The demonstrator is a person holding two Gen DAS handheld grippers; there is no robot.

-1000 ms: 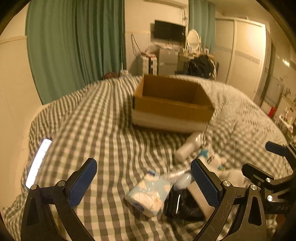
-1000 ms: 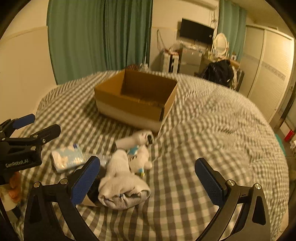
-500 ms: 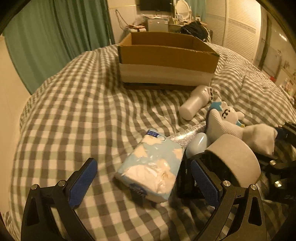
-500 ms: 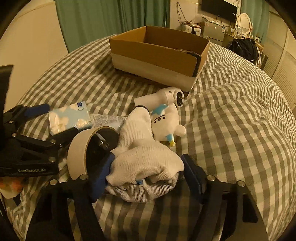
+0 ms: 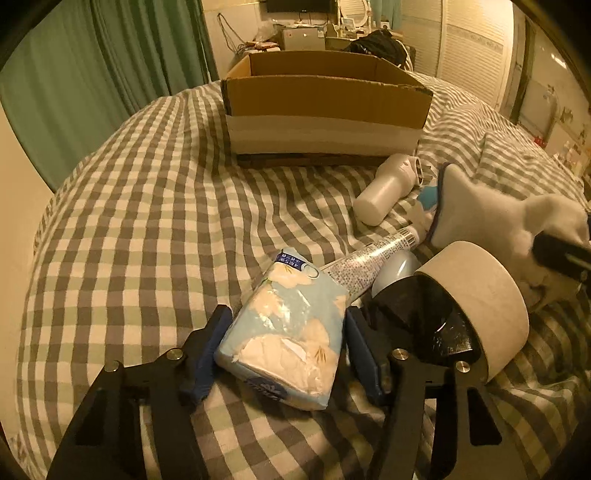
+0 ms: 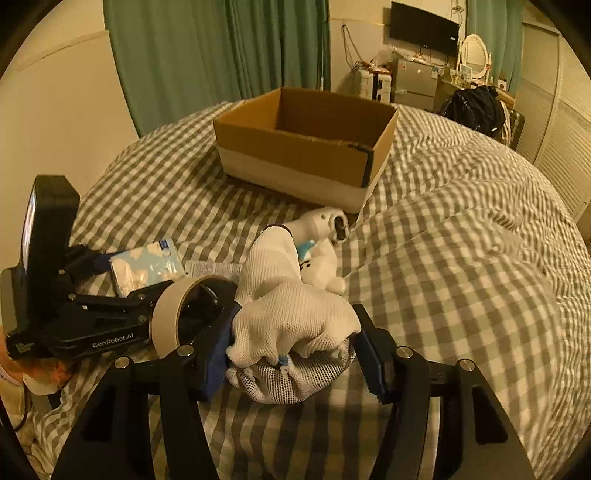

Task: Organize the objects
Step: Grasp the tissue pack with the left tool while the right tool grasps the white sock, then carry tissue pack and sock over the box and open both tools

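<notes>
An open cardboard box (image 5: 325,107) stands on the checked bed cover; it also shows in the right wrist view (image 6: 303,147). My left gripper (image 5: 284,354) is shut on a light blue tissue pack (image 5: 288,339), also seen from the right wrist (image 6: 147,267). My right gripper (image 6: 291,354) is shut on a bundle of white knit gloves (image 6: 291,317). A roll of tape (image 5: 476,299) lies between the two grippers. A white bottle (image 5: 384,195), a tube (image 5: 373,258) and a small white plush toy (image 6: 321,266) lie nearby.
The checked bed cover (image 6: 461,280) spreads wide to the right. Green curtains (image 6: 221,55) hang behind the bed. A cabinet with a screen (image 6: 424,18) and a dark bag (image 6: 476,107) stand at the far wall.
Both grippers came down onto the pile and closed. The left one took hold of the tissue pack, the right one took hold of the white gloves.
</notes>
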